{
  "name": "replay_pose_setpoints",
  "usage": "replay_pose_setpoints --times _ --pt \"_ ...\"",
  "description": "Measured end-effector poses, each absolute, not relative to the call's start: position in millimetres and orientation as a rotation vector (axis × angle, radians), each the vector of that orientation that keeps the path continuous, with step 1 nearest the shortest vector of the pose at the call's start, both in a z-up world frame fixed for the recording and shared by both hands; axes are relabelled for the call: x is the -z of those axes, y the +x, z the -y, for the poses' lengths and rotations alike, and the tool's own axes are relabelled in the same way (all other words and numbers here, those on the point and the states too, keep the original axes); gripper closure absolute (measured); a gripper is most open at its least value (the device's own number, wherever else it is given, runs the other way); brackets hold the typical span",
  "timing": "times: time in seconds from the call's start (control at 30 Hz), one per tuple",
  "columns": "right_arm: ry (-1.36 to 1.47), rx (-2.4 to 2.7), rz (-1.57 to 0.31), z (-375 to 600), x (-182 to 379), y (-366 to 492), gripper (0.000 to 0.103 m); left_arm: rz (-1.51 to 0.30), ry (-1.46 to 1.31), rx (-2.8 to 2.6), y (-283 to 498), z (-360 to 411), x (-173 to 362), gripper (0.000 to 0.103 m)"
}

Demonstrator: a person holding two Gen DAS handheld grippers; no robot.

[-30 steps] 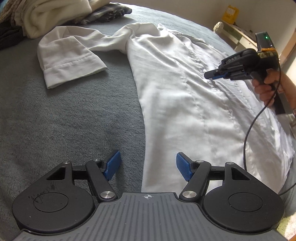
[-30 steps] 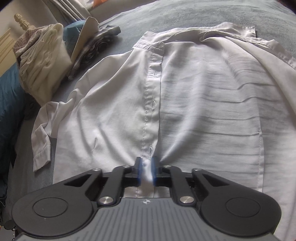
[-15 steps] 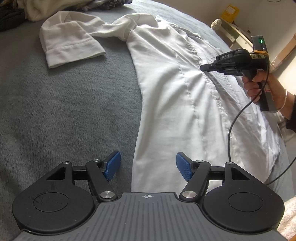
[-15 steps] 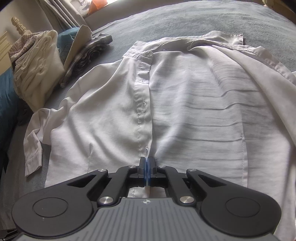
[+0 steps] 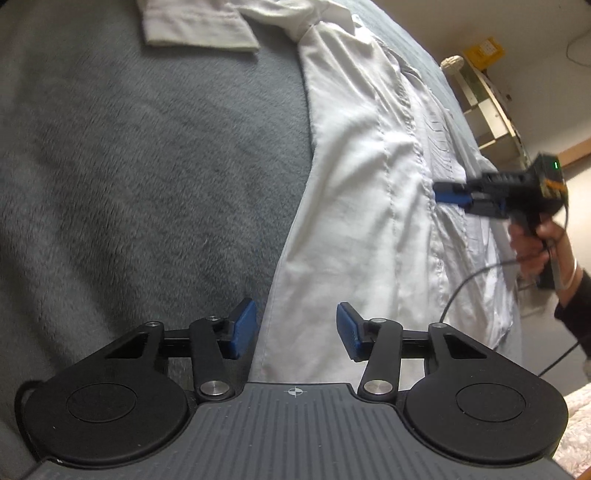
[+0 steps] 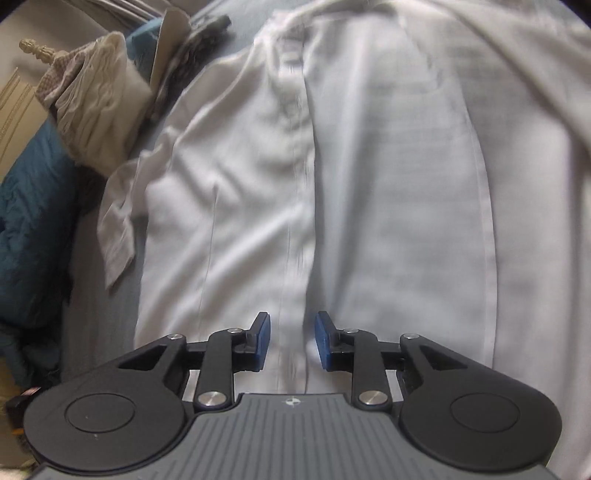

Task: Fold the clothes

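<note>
White shirt (image 5: 354,177), spread front-up on a bed under a grey blanket (image 5: 147,166), shows a long button placket (image 6: 299,221) running down its middle, soft wrinkles across both panels, and one sleeve with its cuff (image 5: 199,26) folded out to the side on the blanket. One shirt is laid out; beyond it a single heap of other clothes (image 6: 96,107) sits at the bed's far corner, cream, checked and dark pieces piled together, too jumbled to count. Two grippers are in view. The left gripper (image 5: 295,328) hovers over the shirt's side edge near the hem, its fingers (image 5: 243,328) closing but apart, with the cloth edge seen between them and one finger over blanket, the other over shirt; nothing is pinched. The right gripper (image 6: 291,339), held by a hand (image 5: 532,247) with a cable trailing from it, points at the placket; its fingers (image 6: 323,339) are opening, the placket strip lying between them, released rather than grasped.
</note>
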State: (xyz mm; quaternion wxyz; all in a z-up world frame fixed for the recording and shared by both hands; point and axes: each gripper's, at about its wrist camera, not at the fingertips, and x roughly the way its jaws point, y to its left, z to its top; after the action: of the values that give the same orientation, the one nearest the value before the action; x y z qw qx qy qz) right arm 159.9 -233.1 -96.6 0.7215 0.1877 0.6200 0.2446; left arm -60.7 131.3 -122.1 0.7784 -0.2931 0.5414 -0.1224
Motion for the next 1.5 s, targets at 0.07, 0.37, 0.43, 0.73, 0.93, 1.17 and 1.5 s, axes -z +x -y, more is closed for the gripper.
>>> replay_pose_setpoints --times 0.07,0.37,0.43,0.73,0.93,1.17,1.5 --pt "0.431 -0.557 -1.420 241 98 143 0.074 -1.192 -0.669 0.266 -63 -132 127 0.058" --pt "0.417 -0.532 -1.409 260 87 119 0.073 -1.257 -0.613 0.225 -68 -124 127 0.095" --pt "0.382 -0.529 -1.377 258 81 120 0.073 -1.255 -0.596 0.229 -69 -123 125 0.095" --pt "0.078 -0.715 -1.184 196 45 106 0.073 -1.130 -0.451 0.198 -62 -136 88 0.071" --pt "-0.125 -0.828 -1.200 145 71 90 0.073 -0.927 -0.159 0.104 -15 -129 70 0.046" --pt "-0.240 -0.835 -1.207 130 86 83 0.072 -0.772 0.177 0.020 39 -109 90 0.028" --pt "-0.176 -0.823 -1.226 136 88 86 0.071 -0.763 0.083 -0.036 76 -122 113 0.061"
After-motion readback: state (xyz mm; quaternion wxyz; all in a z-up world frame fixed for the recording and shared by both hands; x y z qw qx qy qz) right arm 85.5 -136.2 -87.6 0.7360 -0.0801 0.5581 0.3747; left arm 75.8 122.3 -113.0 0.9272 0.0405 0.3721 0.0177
